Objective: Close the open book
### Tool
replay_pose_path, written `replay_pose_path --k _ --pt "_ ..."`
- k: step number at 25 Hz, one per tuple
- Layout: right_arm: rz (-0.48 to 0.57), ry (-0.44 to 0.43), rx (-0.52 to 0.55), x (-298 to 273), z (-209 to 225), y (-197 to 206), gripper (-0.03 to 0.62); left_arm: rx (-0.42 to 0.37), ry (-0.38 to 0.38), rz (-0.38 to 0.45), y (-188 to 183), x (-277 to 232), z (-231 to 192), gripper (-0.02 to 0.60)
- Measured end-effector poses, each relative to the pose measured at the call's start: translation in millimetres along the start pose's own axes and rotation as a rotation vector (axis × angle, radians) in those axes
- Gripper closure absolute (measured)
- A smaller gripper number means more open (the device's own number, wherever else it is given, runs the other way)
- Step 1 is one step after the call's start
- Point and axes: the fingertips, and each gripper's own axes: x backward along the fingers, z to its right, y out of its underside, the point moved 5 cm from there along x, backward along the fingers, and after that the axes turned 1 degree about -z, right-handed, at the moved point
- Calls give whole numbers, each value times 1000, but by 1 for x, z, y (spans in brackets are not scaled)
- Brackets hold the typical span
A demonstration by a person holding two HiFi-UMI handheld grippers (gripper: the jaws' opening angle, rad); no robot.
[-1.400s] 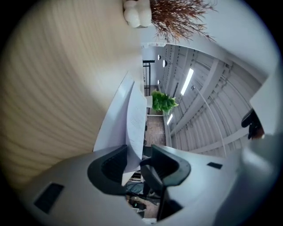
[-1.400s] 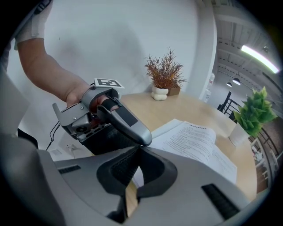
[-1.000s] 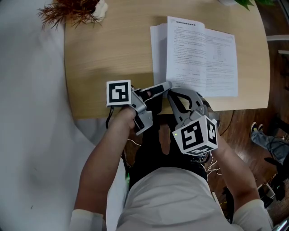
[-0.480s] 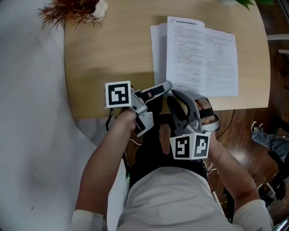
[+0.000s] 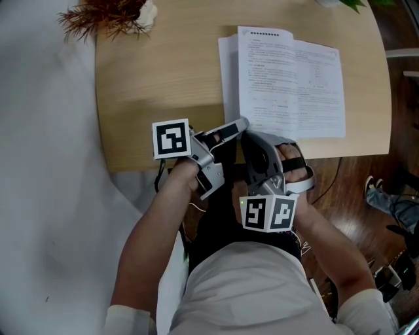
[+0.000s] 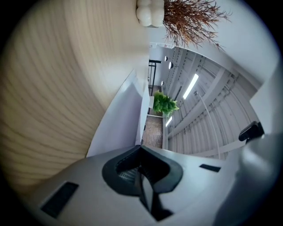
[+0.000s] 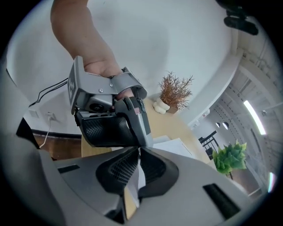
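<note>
The open book (image 5: 288, 78) lies flat on the round wooden table (image 5: 163, 65) at the right, white printed pages up. My left gripper (image 5: 243, 122) lies level at the table's near edge, pointing right at the book's near left corner, jaws shut and empty. In the left gripper view its tips (image 6: 140, 147) meet before the edge-on pages (image 6: 119, 123). My right gripper (image 5: 249, 136) comes up from below the table edge, its tip just beside the left one. In the right gripper view its jaws (image 7: 140, 149) are shut, with the left gripper (image 7: 110, 119) right in front and the book (image 7: 177, 148) behind.
A dried reddish plant (image 5: 108, 16) with a white ornament (image 6: 150, 11) stands at the table's far left edge. A green plant (image 5: 357, 5) is at the far right. The person's lap is just below the table edge; wooden floor (image 5: 357, 170) shows at the right.
The right gripper has rolled about its own line; its marker cube swung down and to the left. The left gripper and the book have stayed where they were.
</note>
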Motion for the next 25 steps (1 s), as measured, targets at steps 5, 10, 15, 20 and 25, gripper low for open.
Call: replay_pose_path --k 5,10,15,20,25 --pt "6 37 53 5 -1 -2 583 -8 3 -4 1 0 2 584" --pt "28 37 32 10 1 -1 588 -37 19 -12 4 -2 7 584" --pt "58 66 -10 22 7 -2 591 -133 59 6 6 0 19 583" --pt "83 103 -16 32 17 -2 591 -201 95 85 3 10 32 583" --pt "98 121 -29 42 25 3 591 -303 114 182 5 18 52 583"
